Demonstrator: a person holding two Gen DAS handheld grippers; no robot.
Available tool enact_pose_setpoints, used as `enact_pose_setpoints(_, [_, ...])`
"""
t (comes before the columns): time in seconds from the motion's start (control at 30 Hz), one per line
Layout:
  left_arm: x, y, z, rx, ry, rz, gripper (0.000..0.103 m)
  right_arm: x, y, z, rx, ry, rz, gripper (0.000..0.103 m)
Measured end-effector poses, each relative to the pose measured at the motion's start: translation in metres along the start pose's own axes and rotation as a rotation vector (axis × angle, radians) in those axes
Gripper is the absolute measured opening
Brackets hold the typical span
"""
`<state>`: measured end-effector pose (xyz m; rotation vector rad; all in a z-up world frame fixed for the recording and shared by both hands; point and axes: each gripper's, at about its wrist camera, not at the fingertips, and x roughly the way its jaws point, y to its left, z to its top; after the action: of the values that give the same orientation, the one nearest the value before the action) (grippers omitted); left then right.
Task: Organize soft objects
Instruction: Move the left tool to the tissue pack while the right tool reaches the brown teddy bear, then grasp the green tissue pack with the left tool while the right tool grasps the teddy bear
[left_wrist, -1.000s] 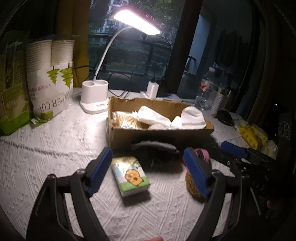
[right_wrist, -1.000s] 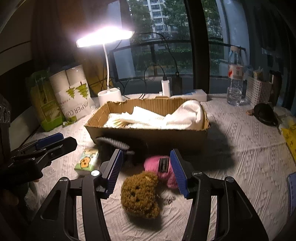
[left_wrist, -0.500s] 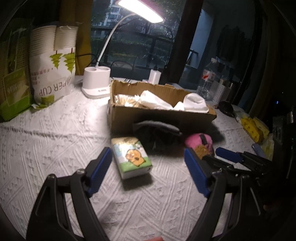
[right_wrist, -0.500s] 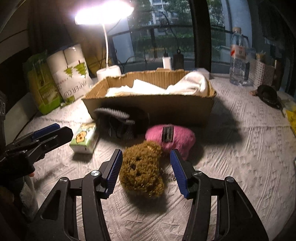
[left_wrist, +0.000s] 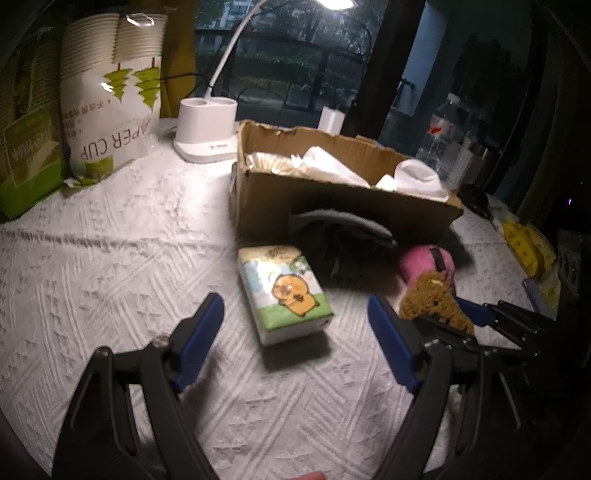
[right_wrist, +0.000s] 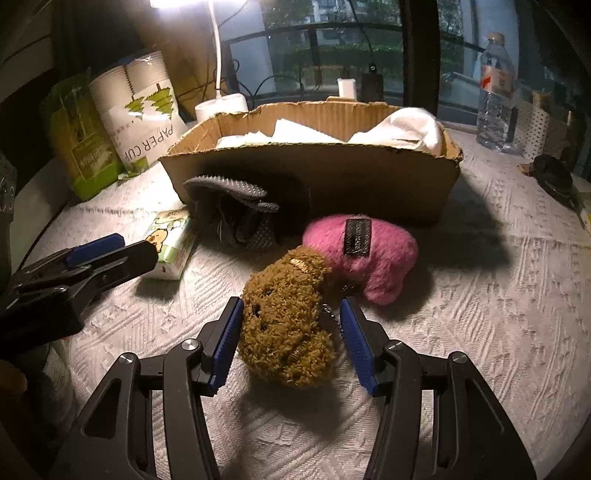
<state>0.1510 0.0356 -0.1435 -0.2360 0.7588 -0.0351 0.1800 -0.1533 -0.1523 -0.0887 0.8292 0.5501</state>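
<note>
While the white embossed tablecloth carries everything, the cardboard box stands at the back, already holding white cloths and paper. Against its front wall lies a dark grey fabric piece, and near it a pink plush. A tissue pack printed with a cartoon animal lies flat to the left of these. Smallest is the brown plush bear, touching the pink plush at its top.

The right gripper stands open astride the bear, one pad close at each flank; I see no squeeze in the pile, so it is not gripped. The left gripper is open and empty, its tips just short of the tissue pack.

Risks, in my judgement: the bear's small chain sits beside the right-hand pad and could be pinched instead of the body, leaving a loose hold. A lift may also drag the pink plush, as the two touch. The left jaws stand wide, but the pack lies at a slant to them and could skid on closing.

Against a second ago, both grippers have come lower and nearer their targets, with jaw openings unchanged; the bear then lay ahead of the right tips, and now sits between them.
</note>
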Motion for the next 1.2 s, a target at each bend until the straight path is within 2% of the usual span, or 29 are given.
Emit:
enact_pose_setpoints(0.1, [0.006, -0.003, 0.001, 0.011, 0.026, 0.01, 0.081, 0.004, -0.001, 0.001, 0.0, 0.023, 0.015, 0.056])
enact_pose_setpoints(0.27, [0.018, -0.004, 0.006, 0.019, 0.068, 0.052, 0.081, 0.004, 0.004, 0.0, -0.034, 0.028, 0.048, 0.039])
enact_pose_setpoints(0.37, [0.027, -0.004, 0.009, 0.022, 0.094, 0.072, 0.081, 0.002, 0.003, -0.001, -0.036, 0.019, 0.065, 0.037])
enact_pose_setpoints(0.57, [0.037, -0.005, 0.011, 0.039, 0.128, 0.104, 0.08, -0.007, -0.001, -0.001, -0.03, -0.015, 0.109, 0.036])
enact_pose_setpoints(0.63, [0.037, -0.006, 0.011, 0.048, 0.125, 0.104, 0.072, -0.01, -0.003, -0.001, -0.029, -0.027, 0.117, 0.036])
enact_pose_setpoints(0.7, [0.037, -0.008, 0.011, 0.057, 0.123, 0.114, 0.057, -0.013, -0.004, 0.0, -0.029, -0.04, 0.122, 0.036])
enact_pose_setpoints(0.73, [0.037, -0.008, 0.011, 0.064, 0.123, 0.11, 0.055, -0.014, -0.005, 0.0, -0.029, -0.044, 0.124, 0.036])
enact_pose_setpoints(1.2, [0.016, -0.025, 0.008, 0.108, 0.083, 0.048, 0.054, -0.031, -0.006, 0.009, -0.039, -0.095, 0.114, 0.036])
